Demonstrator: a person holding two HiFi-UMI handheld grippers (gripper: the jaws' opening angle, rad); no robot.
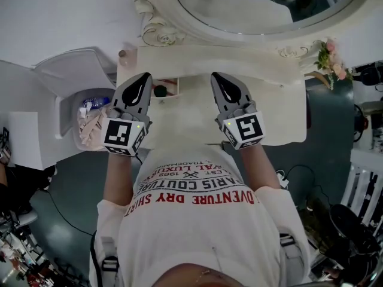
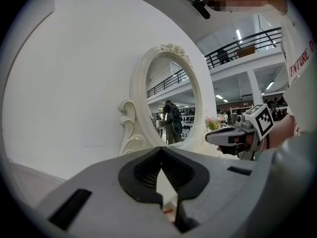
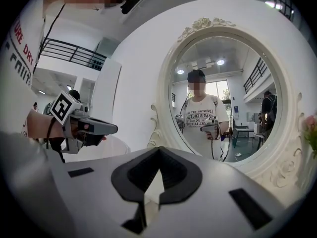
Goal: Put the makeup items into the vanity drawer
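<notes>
I hold both grippers level over the cream vanity table (image 1: 281, 112), pointing at the oval mirror (image 1: 263, 5). In the head view my left gripper (image 1: 145, 78) and right gripper (image 1: 215, 76) are both shut, with nothing between their jaws. Between them, by the left gripper's tip, an open drawer (image 1: 170, 87) shows a wooden inside with a dark round makeup item (image 1: 160, 91) in it. A small bottle (image 1: 122, 54) stands at the table's back left corner. In the left gripper view the jaws (image 2: 161, 155) meet at the tips, and so do those (image 3: 158, 155) in the right gripper view.
A carved scroll (image 1: 157, 31) of the mirror frame rises behind the drawer. Pink flowers (image 1: 329, 55) stand at the table's right end. A white chair (image 1: 78, 70) and a basket with cloth (image 1: 93, 124) sit left of the vanity. Cables lie on the floor at the right.
</notes>
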